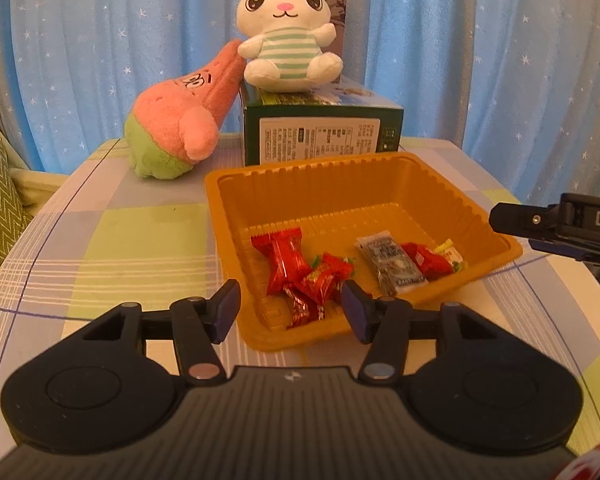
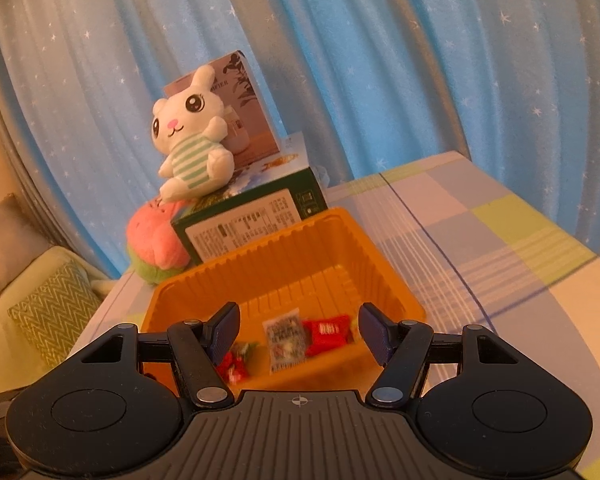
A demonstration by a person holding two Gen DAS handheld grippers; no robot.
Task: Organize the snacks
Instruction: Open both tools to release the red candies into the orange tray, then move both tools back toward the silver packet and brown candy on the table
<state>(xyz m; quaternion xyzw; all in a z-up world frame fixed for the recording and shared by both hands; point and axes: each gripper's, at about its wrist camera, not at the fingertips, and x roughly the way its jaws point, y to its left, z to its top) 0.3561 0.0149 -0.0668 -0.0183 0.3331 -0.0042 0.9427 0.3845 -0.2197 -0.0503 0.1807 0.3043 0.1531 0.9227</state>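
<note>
An orange tray (image 1: 496, 236) of thin moulded plastic with ribbed walls and a flat rim sits near the middle of a table (image 1: 100, 248) covered by a checked cloth in pale green, lilac and white. Bare cloth lies open to the left of the tray and, in the right wrist view, far out to its right up to the table's rounded edge, where a blue curtain (image 1: 100, 40) with small white stars hangs behind. The back of the table is crowded: a dark green box (image 1: 320, 128) stands just behind the tray, a soft white rabbit toy (image 1: 288, 36) in a striped shirt sits on top of it, and a pink and green plush toy (image 1: 176, 128) leans against the box's left side. The snacks all lie on the near part of the tray floor: a cluster of shiny red wrapped sweets (image 1: 300, 276) on the left, then a flat pale sachet (image 1: 392, 264), another red packet (image 1: 428, 264) and a small yellow one (image 1: 452, 256) beside it. The left gripper (image 1: 292, 312) hangs just above the near rim with its jaws partly apart and nothing clamped between them; the red sweets show through the gap. The right gripper (image 2: 298, 334) hovers over the tray's near right side, jaws somewhat wider and also empty, with the sachet and the red packet seen between its blue pads (image 2: 224, 332). A green zigzag cushion (image 2: 52, 320) rests on a seat left of the table.
</note>
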